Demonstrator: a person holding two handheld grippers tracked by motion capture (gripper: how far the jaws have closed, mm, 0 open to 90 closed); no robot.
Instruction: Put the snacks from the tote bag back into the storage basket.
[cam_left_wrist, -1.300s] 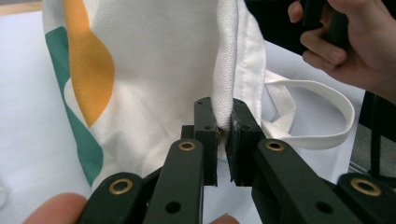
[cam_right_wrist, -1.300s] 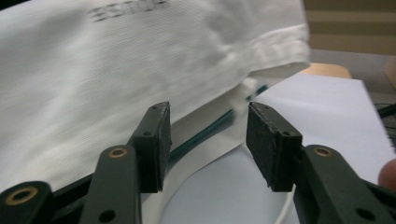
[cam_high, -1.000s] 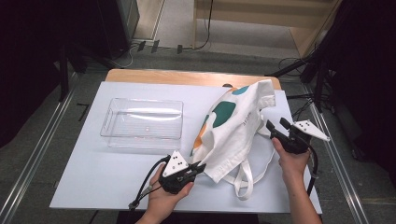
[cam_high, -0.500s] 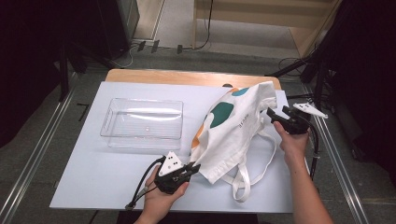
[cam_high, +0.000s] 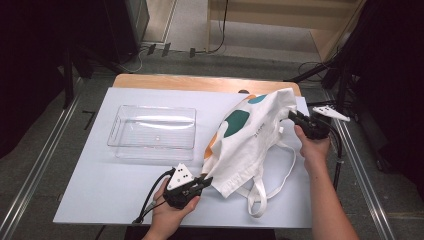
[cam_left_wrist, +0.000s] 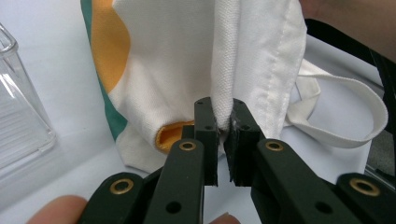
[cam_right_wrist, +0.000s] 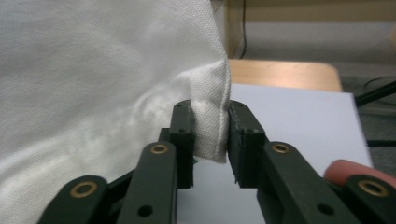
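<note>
Where clamped: tote bag (cam_high: 252, 137) between grippers

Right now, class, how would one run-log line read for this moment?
left gripper: shut on tote bag | right gripper: shut on tote bag | bag: partly lifted | clear tray: empty

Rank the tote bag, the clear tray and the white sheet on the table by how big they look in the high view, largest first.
1. White sheet: widest by far, under the rest.
2 and 3. Tote bag and clear tray: too alike to rank; the bag is held up, nearer the camera.
</note>
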